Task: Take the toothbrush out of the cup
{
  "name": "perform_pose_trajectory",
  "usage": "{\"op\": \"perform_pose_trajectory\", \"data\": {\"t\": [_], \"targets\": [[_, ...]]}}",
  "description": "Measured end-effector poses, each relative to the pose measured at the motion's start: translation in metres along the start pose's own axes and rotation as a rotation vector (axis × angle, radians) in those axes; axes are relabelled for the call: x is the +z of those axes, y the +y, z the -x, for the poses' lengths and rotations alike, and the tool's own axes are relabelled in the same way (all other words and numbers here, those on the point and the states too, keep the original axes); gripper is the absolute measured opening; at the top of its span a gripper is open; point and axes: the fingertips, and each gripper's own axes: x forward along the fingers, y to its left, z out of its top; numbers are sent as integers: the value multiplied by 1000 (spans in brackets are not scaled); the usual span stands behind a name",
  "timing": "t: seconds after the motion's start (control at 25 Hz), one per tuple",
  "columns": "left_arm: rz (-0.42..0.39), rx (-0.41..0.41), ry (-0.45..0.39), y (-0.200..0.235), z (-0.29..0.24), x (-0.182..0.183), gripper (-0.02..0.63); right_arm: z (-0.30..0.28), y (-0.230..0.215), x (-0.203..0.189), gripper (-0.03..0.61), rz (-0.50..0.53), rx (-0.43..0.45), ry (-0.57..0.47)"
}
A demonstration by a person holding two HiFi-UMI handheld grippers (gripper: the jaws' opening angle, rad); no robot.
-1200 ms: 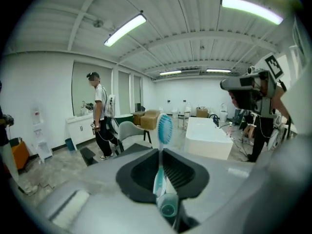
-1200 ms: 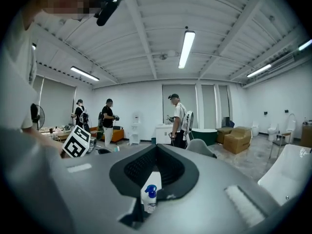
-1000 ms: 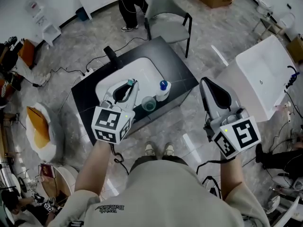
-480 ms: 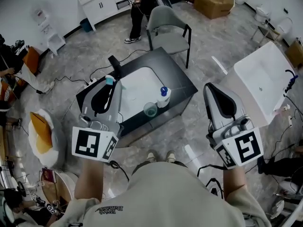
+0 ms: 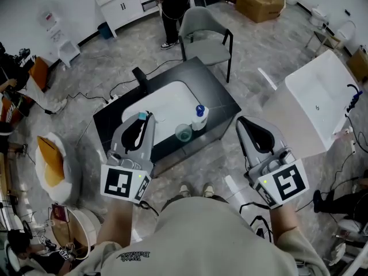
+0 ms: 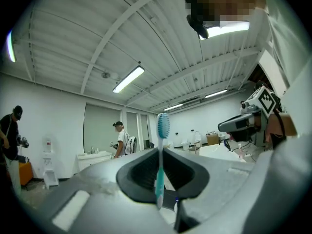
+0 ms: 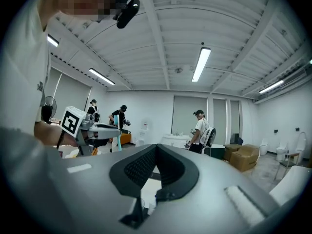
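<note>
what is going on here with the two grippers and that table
A person stands over a low black table with a gripper in each hand. The left gripper is shut on a toothbrush, which stands upright between its jaws with the bristles on top, already out of the clear cup. The cup sits on the table next to a blue-capped bottle. The right gripper is shut and empty, off to the side of the table.
</note>
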Motion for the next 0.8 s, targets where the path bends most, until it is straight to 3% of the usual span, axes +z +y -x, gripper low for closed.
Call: {"op": "perform_pose_trajectory", "data": {"t": [0.28, 0.8], "targets": [[28, -5, 47, -1, 5, -33, 29, -8, 1, -27, 3, -30, -3, 56], [50, -4, 61, 7, 6, -41, 29, -17, 6, -27, 3, -25, -3, 66]]}}
